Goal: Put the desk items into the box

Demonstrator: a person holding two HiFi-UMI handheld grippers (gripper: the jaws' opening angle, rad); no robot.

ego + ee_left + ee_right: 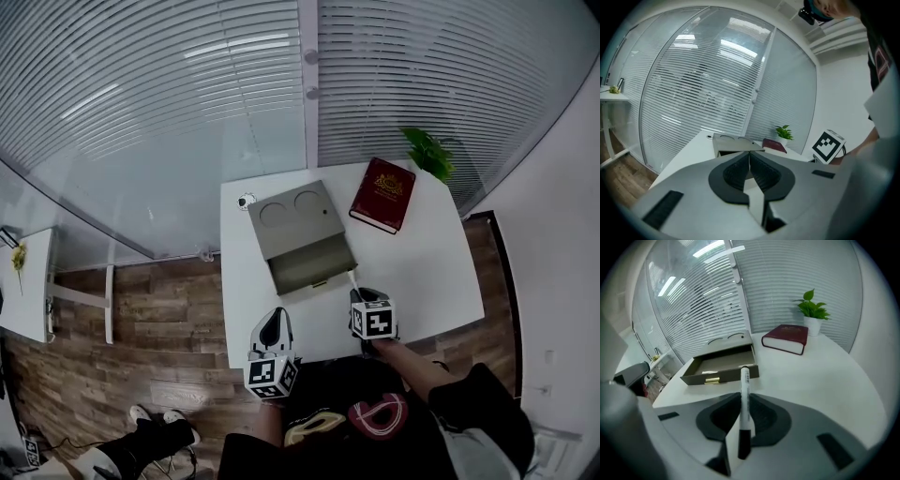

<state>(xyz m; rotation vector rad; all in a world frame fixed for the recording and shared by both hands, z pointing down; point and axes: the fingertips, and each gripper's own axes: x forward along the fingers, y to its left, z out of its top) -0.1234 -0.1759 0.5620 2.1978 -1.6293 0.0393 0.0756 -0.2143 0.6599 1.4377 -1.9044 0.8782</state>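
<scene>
While the left gripper [749, 158] is held low at the near edge of the desk [441, 281], with its jaws pressed together on nothing, no work is asked of it for this step (it is best left there, out of the path). Further right, the box [726, 375] lies on the desk with its open compartment facing up and its low front wall turned toward the person. The marker pen [744, 385] is clamped between the jaws of the right gripper [743, 401], with the white barrel pointing forward at the box and the dark cap end at the back. From the head view the front end of the pen is judged to be just beside the right front corner of the box, not yet over the compartment. To do the step well, the pen should be carried forward and slightly left until the whole barrel is above the opening, then lowered close to the floor of the box before the jaws are opened, so that it is not dropped or caught on the front wall. At the right, the red book [786, 337] and the potted plant [812, 305] stand well apart from this path and need not be touched.
</scene>
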